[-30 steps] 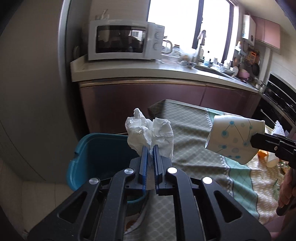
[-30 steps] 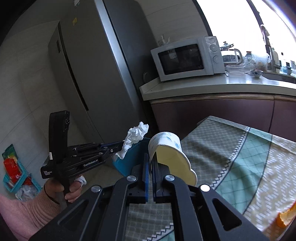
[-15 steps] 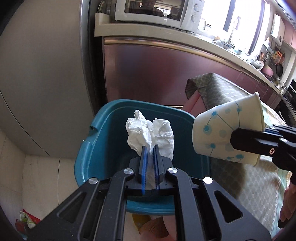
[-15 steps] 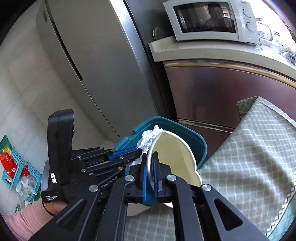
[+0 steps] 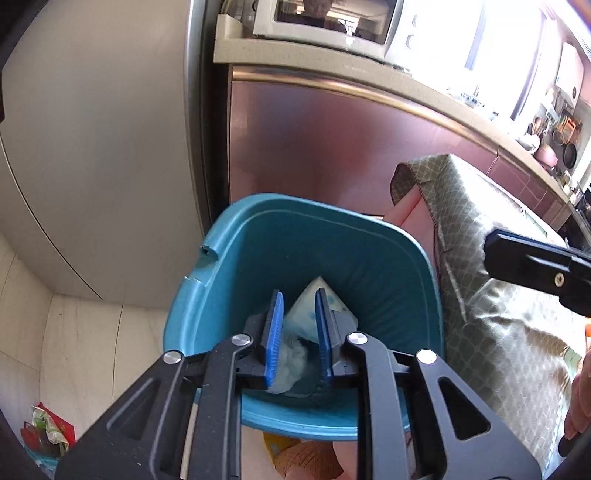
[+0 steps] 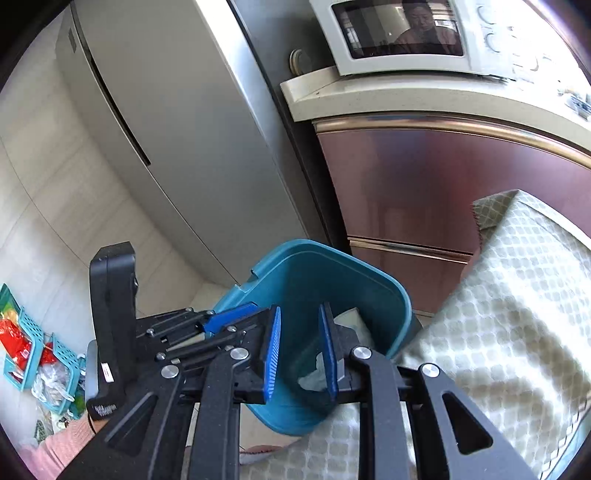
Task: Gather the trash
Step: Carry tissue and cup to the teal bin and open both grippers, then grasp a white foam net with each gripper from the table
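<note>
A teal trash bin point(image 5: 369, 258) stands on the floor beside the table; it also shows in the right wrist view point(image 6: 332, 273). My left gripper point(image 5: 298, 310) is open and empty above the bin. A white paper cup with blue dots point(image 5: 306, 321) and a crumpled white tissue point(image 5: 291, 365) lie inside it. My right gripper point(image 6: 300, 328) is open and empty above the bin too; the cup point(image 6: 351, 319) and tissue point(image 6: 312, 378) show below it. The right gripper's finger point(image 5: 532, 262) reaches in from the right in the left wrist view.
A grey fridge point(image 6: 166, 129) stands behind the bin, next to a maroon cabinet point(image 6: 443, 192) with a microwave point(image 6: 399, 33) on its counter. The table with a checked cloth point(image 5: 498, 314) is to the right. Turquoise baskets with packets point(image 6: 26, 339) sit on the floor at left.
Both grippers have opened over the bin. The tissue has dropped from the left gripper and the paper cup from the right; both now lie in the bin.
</note>
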A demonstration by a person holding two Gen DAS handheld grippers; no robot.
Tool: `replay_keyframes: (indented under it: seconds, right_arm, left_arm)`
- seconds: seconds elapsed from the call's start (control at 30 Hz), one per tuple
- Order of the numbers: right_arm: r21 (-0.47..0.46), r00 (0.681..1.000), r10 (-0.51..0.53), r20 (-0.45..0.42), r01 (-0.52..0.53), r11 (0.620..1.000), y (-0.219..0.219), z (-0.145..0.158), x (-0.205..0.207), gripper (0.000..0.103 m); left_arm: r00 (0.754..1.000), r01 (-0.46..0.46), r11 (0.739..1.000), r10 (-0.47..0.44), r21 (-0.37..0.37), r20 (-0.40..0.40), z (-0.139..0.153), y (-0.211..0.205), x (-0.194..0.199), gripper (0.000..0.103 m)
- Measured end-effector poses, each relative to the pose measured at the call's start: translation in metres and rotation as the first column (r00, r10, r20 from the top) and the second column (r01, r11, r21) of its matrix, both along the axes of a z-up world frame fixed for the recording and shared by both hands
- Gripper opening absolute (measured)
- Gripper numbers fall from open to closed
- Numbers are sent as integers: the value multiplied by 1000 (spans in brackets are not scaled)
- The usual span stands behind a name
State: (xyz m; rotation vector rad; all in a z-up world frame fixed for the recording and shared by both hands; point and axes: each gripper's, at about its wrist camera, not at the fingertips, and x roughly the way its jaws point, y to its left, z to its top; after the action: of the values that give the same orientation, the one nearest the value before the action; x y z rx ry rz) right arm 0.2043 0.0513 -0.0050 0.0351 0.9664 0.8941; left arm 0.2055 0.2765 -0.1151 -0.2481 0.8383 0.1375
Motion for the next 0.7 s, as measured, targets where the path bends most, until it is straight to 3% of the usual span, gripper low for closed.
replay_keyframes:
  seconds: [0.2, 0.4, 0.57, 0.7]
  right_arm:
    - [57, 997, -21, 77, 16, 998, -54, 26, -31, 31]
    - [111, 982, -107, 156, 90, 990, -137, 53, -70, 40]
    - [116, 944, -257, 209, 237, 964, -218, 66, -103, 41]
    - [89, 881, -401, 252, 391, 916, -283, 71, -127, 41]
  left_arm:
    - [993, 38, 999, -38, 4, 108, 30, -23, -19, 38]
    - [958, 182, 983, -182, 19, 223, 69, -84, -32, 51]
    - [899, 352, 936, -344, 22, 269, 86, -152, -43, 54]
    - [843, 476, 879, -460, 12, 281, 92, -215, -47, 56]
